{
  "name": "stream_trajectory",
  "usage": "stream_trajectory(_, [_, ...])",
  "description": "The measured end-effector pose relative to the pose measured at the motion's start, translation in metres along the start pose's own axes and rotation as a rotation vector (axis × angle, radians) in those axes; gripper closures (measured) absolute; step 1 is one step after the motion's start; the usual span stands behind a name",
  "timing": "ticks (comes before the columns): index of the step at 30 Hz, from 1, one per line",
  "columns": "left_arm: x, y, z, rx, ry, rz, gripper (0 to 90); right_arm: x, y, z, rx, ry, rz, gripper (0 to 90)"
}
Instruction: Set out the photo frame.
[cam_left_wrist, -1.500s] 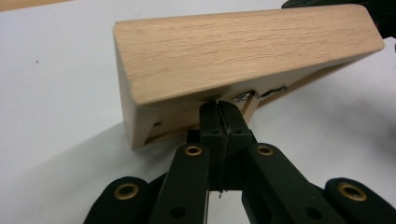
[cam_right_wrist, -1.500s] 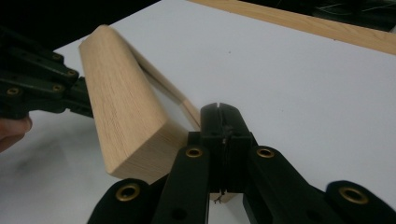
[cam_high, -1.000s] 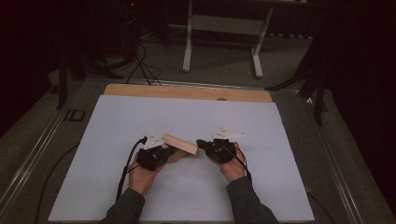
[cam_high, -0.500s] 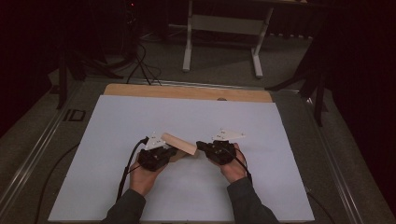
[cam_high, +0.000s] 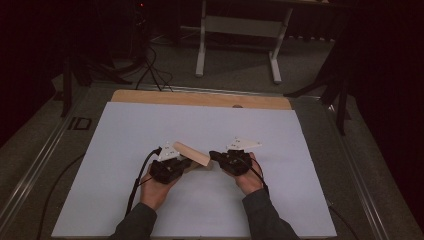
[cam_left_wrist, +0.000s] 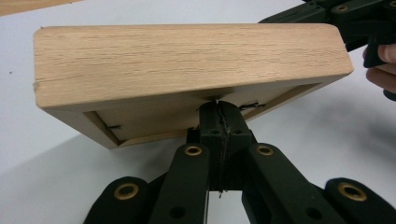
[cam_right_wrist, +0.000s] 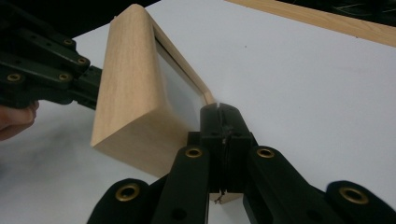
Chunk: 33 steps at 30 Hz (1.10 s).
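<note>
Wooden frame (cam_high: 192, 153) hangs tilted just above the white counter (cam_high: 125, 130), between my two tongs. My left tongs (cam_left_wrist: 219, 109) are pressed together at its back edge, my right tongs (cam_right_wrist: 219, 114) pressed together at its corner, probably so I can steady and turn it.

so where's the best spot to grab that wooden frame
By its thin lower edge, coming in from either end, roughly as it looks held now. The wooden frame is tilted up off the white sheet, its broad face too wide to span. The left gripper and right gripper meet it low, at opposite ends.
</note>
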<state>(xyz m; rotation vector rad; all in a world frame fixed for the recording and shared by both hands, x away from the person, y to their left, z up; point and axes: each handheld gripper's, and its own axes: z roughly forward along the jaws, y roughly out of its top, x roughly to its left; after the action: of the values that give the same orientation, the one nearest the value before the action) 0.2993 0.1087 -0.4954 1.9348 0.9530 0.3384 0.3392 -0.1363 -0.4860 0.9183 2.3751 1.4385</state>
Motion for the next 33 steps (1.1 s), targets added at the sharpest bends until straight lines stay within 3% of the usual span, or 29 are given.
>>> stream_trajectory(33, [0.0009,-0.0002,0.0071,0.032,-0.013,-0.011,89.4,0.0048,0.0034,0.0038,0.021,0.024,-0.032,89.5])
